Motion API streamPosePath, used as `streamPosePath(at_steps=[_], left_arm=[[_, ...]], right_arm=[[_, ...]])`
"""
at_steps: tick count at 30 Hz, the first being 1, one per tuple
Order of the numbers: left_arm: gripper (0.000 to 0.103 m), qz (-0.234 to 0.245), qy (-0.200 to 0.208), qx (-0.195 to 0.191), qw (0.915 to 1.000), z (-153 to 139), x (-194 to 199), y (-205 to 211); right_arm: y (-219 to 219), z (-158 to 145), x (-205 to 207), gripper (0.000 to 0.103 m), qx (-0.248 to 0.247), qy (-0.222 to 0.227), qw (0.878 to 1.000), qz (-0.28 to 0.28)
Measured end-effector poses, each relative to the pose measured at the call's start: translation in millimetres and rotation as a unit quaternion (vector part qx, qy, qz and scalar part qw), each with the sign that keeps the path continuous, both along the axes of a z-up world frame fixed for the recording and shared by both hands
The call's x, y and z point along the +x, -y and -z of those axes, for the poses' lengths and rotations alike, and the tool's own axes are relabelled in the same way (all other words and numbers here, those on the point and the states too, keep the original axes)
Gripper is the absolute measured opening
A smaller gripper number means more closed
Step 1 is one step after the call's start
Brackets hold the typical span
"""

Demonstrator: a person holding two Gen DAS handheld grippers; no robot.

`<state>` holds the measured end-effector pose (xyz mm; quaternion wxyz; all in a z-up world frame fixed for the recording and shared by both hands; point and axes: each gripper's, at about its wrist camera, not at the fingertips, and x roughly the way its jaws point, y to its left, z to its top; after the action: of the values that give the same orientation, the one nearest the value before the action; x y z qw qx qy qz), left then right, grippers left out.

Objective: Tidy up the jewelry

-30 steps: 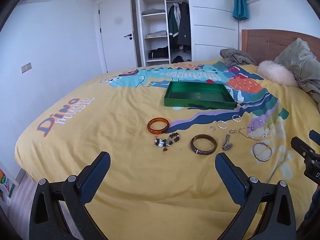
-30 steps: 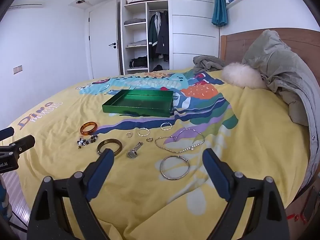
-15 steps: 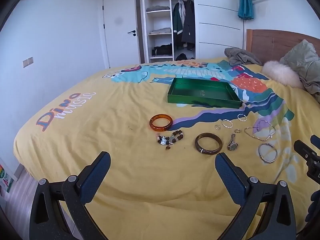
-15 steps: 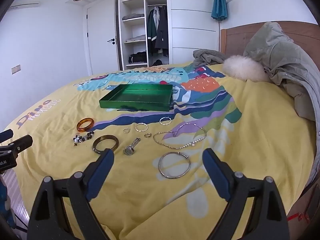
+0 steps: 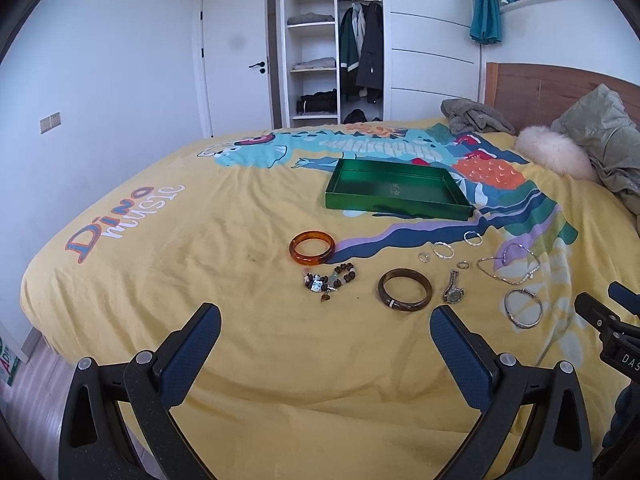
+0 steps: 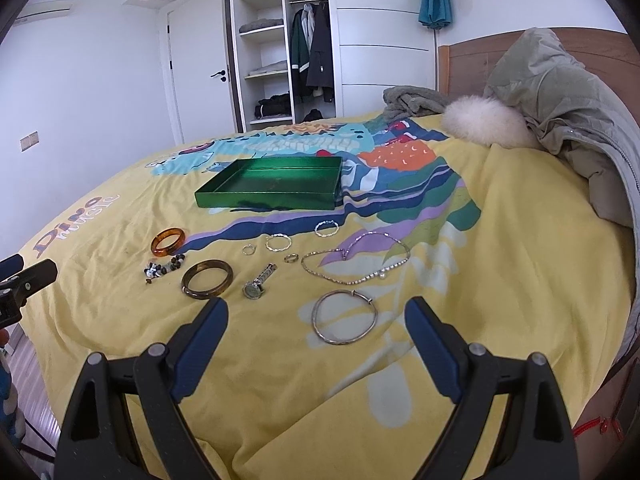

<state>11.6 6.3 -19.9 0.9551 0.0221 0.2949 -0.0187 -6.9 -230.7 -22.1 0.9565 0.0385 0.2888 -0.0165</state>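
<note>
Yellow duvet [image 6: 500,240] everywhere, and both grippers hang over its near edge with jaws spread wide, holding nothing: left gripper [image 5: 326,332] nearest the brown bangle [image 5: 405,284], right gripper [image 6: 316,332] right over the big silver hoop [image 6: 344,317]. A bit further out lie the watch [image 6: 258,281], bead bracelet [image 5: 332,278], amber bangle [image 5: 311,248], chain necklace [image 6: 356,258] and a few small rings [image 6: 278,242]. Past all that sits the green tray [image 6: 272,200], apart from the jewelry.
</note>
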Motion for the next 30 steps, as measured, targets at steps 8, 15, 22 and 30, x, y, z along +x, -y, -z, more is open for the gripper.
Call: streamPosePath(at_steps=[8,15,22,30], left_arm=[[0.103,0.001,-0.005,-0.006,1.0,-3.8,-0.9,-3.8],[0.103,-0.007,-0.006,-0.009,0.9999,-4.6,-1.6,-6.2],[0.103,-0.005,-0.012,-0.01,0.9999,-3.7,-1.5,-7.3],[0.103,-0.007,-0.015,0.0,0.9999,-2.5,0.7,-3.3]], right_arm=[[-5.7,-2.8,-5.1,0.09,-0.002,0.003,1.0,-0.017],[-5.9,-3.9,-7.2,0.089,-0.001,0.004,1.0,-0.02],[-6.3,-2.4,-10.3,0.089,0.0,-0.001,1.0,-0.03],[-8.4,3.2,-7.4,0.089,0.0,-0.007,0.999,-0.045]])
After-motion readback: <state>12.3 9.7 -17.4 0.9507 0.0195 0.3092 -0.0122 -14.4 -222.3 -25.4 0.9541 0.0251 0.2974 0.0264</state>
